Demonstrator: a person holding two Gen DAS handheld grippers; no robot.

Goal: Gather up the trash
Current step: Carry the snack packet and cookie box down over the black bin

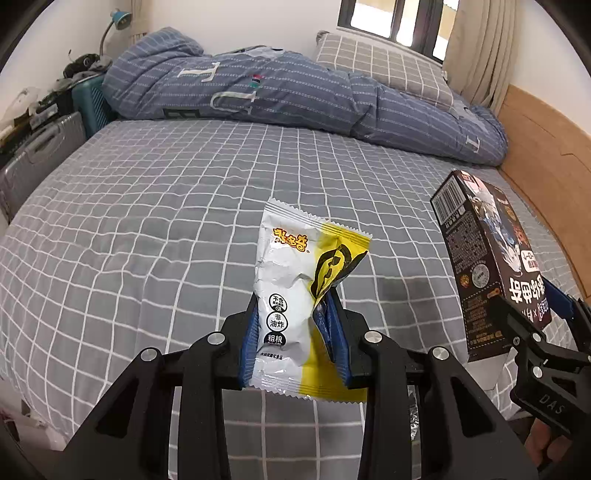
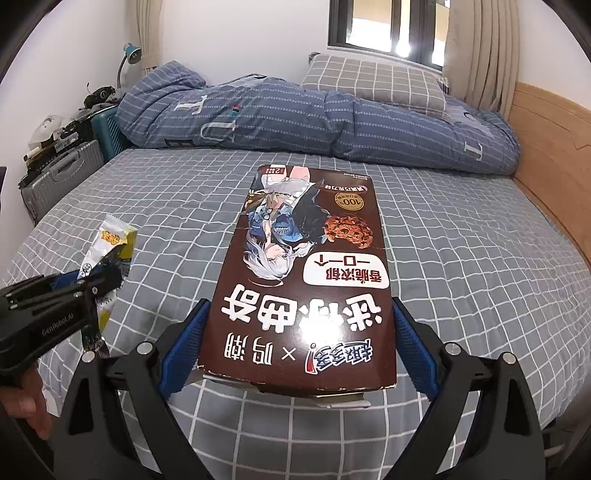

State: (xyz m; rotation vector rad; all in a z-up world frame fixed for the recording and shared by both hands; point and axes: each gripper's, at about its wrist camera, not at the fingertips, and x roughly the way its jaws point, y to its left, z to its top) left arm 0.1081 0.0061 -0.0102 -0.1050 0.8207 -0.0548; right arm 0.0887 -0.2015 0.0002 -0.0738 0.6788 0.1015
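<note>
My left gripper [image 1: 291,317] is shut on a white and yellow snack wrapper [image 1: 295,273] and holds it above the grey checked bed [image 1: 147,206]. The same wrapper [image 2: 107,243] and left gripper [image 2: 105,278] show at the left of the right wrist view. My right gripper [image 2: 299,328] is shut on a brown cookie box [image 2: 303,295], its blue pads pressing both long sides, held above the bed [image 2: 480,258]. The box [image 1: 480,266] and right gripper [image 1: 528,325] show at the right of the left wrist view.
A rolled blue striped duvet [image 1: 295,99] and a checked pillow [image 1: 384,70] lie at the bed's far end. A wooden bed frame [image 1: 546,133] runs along the right. Suitcases [image 1: 40,155] and clutter stand at the left. A window [image 2: 388,29] is behind.
</note>
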